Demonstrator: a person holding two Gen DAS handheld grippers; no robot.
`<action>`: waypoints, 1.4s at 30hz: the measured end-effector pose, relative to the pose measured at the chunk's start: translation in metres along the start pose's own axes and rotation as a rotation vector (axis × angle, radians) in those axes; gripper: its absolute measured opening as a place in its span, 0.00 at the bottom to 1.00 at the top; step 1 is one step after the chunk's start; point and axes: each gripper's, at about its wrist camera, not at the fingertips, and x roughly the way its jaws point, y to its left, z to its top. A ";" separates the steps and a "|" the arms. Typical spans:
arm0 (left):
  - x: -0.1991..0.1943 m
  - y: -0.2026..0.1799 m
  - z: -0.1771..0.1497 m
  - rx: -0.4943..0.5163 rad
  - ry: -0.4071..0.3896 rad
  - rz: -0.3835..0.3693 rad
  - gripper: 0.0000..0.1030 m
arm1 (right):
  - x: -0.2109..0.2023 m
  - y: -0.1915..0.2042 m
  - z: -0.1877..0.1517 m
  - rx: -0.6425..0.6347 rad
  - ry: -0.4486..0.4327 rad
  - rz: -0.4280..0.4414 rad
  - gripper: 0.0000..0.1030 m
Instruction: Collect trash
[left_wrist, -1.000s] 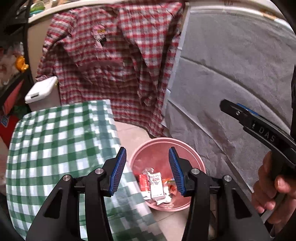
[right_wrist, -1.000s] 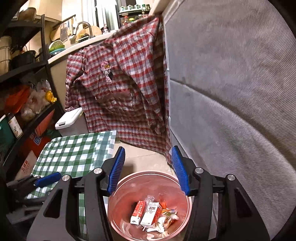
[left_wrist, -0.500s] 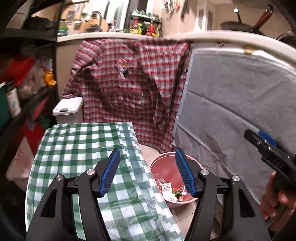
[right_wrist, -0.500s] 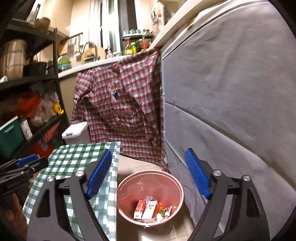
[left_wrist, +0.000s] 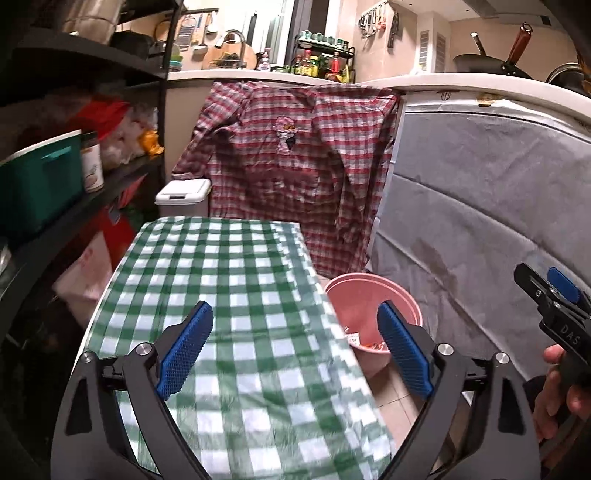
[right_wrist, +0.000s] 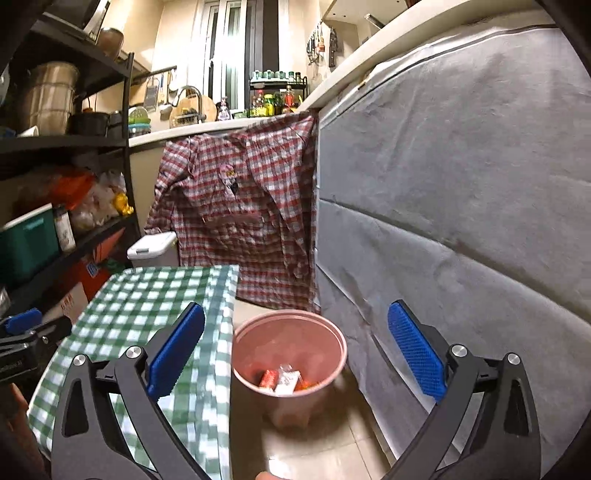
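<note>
- Black shelving (left_wrist: 110, 177) is standing at 9 o'clock, carrying a teal bin (left_wrist: 40, 181) and a jar (left_wrist: 91, 162).
- Table (left_wrist: 221, 280), under green-checked cloth, is filling the lower left of both wrist views; a white lidded bin (right_wrist: 151, 245) is sitting behind its far edge.
- Left gripper (left_wrist: 295, 347) is hanging over the cloth at 6 o'clock, jaws spreading wide, nothing between the blue pads.
- Red plaid shirt (right_wrist: 236, 206) is hanging from the counter edge at 12 o'clock.
- Pink bucket (right_wrist: 325, 332) is sitting on the tiled floor just beside the table's right edge; trash packets (right_wrist: 280, 380) are lying at its bottom.
- Right gripper (right_wrist: 295, 354) is hanging above the bucket, jaws spreading wide, empty.
- Grey cover (right_wrist: 461, 184) is filling 3 o'clock.
</note>
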 end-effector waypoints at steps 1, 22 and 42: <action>-0.003 0.001 -0.003 0.001 0.003 0.002 0.85 | -0.004 0.000 -0.004 0.001 0.005 0.001 0.95; -0.016 -0.014 -0.031 0.017 0.034 0.007 0.87 | -0.018 -0.002 -0.027 -0.023 0.041 -0.035 0.95; -0.017 -0.015 -0.034 0.022 0.040 0.006 0.87 | -0.016 0.001 -0.026 -0.028 0.047 -0.034 0.95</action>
